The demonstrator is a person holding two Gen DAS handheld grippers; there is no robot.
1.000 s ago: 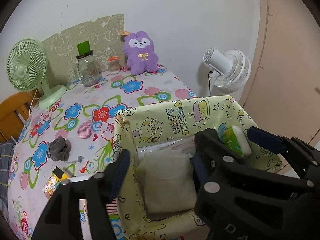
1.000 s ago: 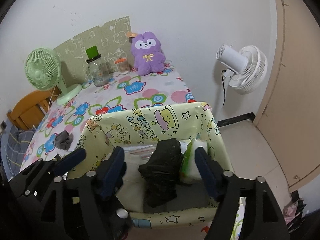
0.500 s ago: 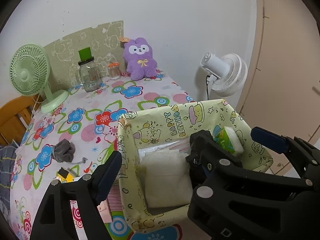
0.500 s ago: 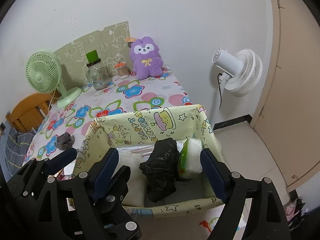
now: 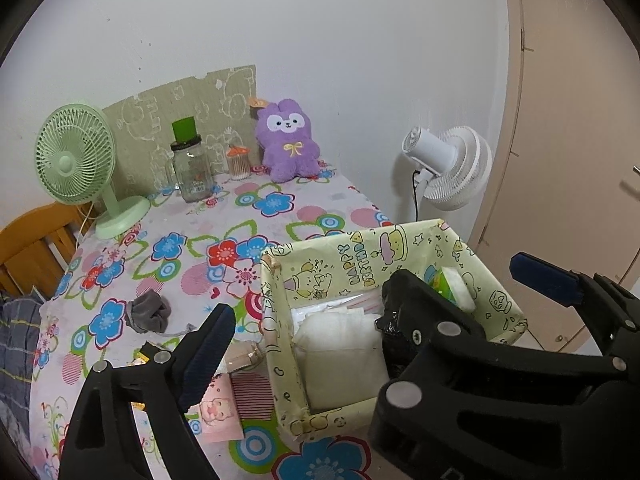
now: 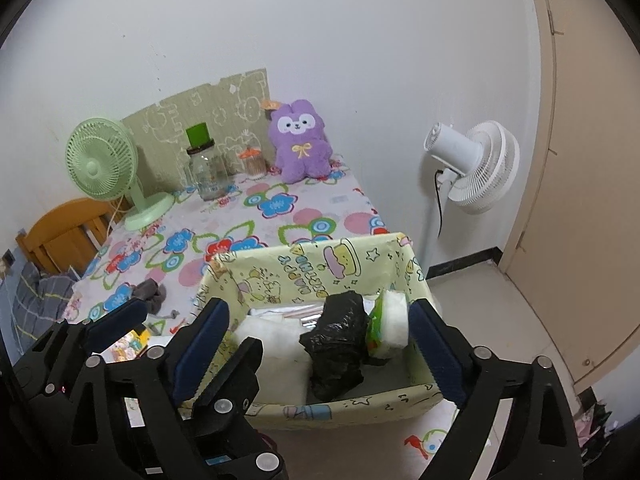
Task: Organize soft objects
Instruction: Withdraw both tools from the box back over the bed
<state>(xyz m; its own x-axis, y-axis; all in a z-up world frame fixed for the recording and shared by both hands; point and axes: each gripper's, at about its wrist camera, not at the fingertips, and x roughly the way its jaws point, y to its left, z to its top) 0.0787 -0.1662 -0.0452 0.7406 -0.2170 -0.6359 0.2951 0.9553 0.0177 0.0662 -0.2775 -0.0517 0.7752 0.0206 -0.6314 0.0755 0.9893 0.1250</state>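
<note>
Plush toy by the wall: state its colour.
Purple plush toy, white face, yellow bow; clearest in the right wrist view.

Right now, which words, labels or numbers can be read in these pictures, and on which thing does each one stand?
"HAPPY BIRTHDAY": printed on the inner wall of the yellow box.
Label on the glass jar: too small to read.
Pink card beside the box: no legible words.

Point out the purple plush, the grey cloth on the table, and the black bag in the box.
purple plush (image 6: 301, 142): right wrist view, belly.
grey cloth (image 5: 147, 313): left wrist view, middle.
black bag (image 6: 340, 340): right wrist view, centre.
</note>
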